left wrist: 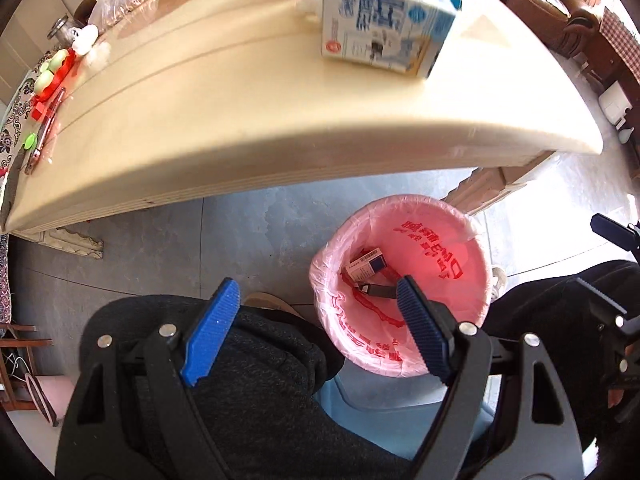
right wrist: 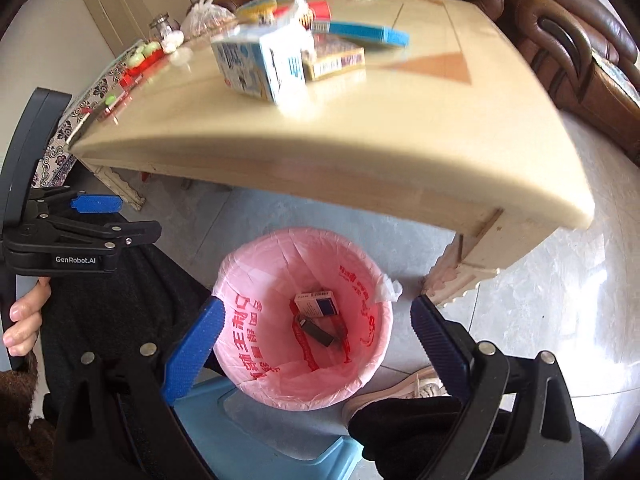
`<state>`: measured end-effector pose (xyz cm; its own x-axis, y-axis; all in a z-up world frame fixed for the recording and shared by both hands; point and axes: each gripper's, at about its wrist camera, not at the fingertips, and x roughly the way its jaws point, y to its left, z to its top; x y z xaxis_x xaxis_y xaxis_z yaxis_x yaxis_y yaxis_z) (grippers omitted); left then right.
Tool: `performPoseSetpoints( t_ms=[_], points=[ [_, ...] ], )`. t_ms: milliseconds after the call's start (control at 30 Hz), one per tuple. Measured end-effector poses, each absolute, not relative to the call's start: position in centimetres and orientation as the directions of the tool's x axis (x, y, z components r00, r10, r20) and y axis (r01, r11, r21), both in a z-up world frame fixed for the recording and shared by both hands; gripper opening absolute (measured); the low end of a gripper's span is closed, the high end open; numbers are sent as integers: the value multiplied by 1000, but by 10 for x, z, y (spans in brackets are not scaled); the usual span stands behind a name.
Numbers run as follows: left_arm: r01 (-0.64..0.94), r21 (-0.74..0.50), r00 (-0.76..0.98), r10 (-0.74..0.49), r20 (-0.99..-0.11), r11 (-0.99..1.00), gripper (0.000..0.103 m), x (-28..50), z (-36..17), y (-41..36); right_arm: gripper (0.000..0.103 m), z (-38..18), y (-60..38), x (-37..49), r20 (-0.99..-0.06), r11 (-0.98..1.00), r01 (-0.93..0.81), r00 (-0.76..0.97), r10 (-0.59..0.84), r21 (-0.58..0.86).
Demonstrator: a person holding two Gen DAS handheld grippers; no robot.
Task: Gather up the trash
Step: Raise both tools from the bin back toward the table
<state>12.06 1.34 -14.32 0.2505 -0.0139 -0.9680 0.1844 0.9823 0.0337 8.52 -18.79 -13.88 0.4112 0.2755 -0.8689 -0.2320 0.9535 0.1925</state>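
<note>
Grey floor tiles are seen beneath a pink-lined bin (right wrist: pixel 304 320), over which the left gripper (left wrist: pixel 320 300) and right gripper (right wrist: pixel 316 320) are held, jaws apart and empty. A cigarette pack (right wrist: pixel 318 303) lies inside the bin; beyond it, a milk carton (right wrist: pixel 260 66) stands on the table (right wrist: pixel 400 140).

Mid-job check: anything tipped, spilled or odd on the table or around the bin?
One thing: the blue-and-white carton lies on its side on the table instead of upright; no spill visible. The pink-lined bin stands upright, a small box and a dark flat item inside. Both tools are open and empty.
</note>
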Motion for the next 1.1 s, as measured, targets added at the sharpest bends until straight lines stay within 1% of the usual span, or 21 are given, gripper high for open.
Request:
performPoseSetpoints(
  t_ms=[33, 67, 133, 233, 300, 333, 467, 500, 600, 667, 833, 1000, 1100],
  points=[
    [174, 8, 245, -35, -969, 985, 82, 124, -128, 17, 92, -121, -192, 88, -857, 953, -238, 434, 278, 188],
    [159, -15, 250, -55, -967, 987, 84, 127, -112, 22, 95, -103, -196, 91, -843, 952, -245, 459, 280, 183],
    [135, -53, 281, -89, -956, 989, 84, 131, -81, 29, 96, -67, -204, 97, -814, 948, -269, 504, 289, 171],
    [115, -63, 320, -97, -943, 991, 85, 141, -38, 36, 96, -17, -212, 109, -774, 947, -301, 571, 273, 112],
    [130, -80, 336, -120, -934, 988, 87, 148, -13, 36, 96, 11, -214, 116, -754, 944, -323, 601, 264, 72],
    [136, -97, 332, -137, -933, 986, 89, 152, -2, 38, 96, 22, -214, 121, -745, 941, -335, 613, 262, 55],
    [150, -146, 300, -185, -936, 978, 89, 170, 24, 39, 96, 59, -217, 138, -725, 922, -386, 632, 274, 11],
    [159, -136, 305, -180, -935, 978, 89, 175, 31, 39, 96, 64, -220, 143, -722, 918, -397, 631, 284, 15],
    [214, -52, 330, -123, -936, 975, 89, 199, 45, 30, 96, 75, -226, 158, -721, 914, -404, 622, 303, 36],
    [200, -27, 334, -94, -938, 979, 89, 219, 51, 31, 96, 80, -227, 167, -723, 912, -410, 621, 303, 31],
    [238, -66, 295, -137, -946, 969, 89, 264, 52, 35, 96, 79, -218, 182, -728, 899, -438, 622, 287, -20],
    [276, -40, 234, -107, -966, 960, 89, 303, 27, 31, 96, 58, -199, 197, -772, 873, -488, 557, 306, -6],
    [295, -62, 189, -122, -974, 954, 89, 323, 13, 30, 96, 49, -189, 203, -788, 859, -513, 527, 318, 4]
  ],
)
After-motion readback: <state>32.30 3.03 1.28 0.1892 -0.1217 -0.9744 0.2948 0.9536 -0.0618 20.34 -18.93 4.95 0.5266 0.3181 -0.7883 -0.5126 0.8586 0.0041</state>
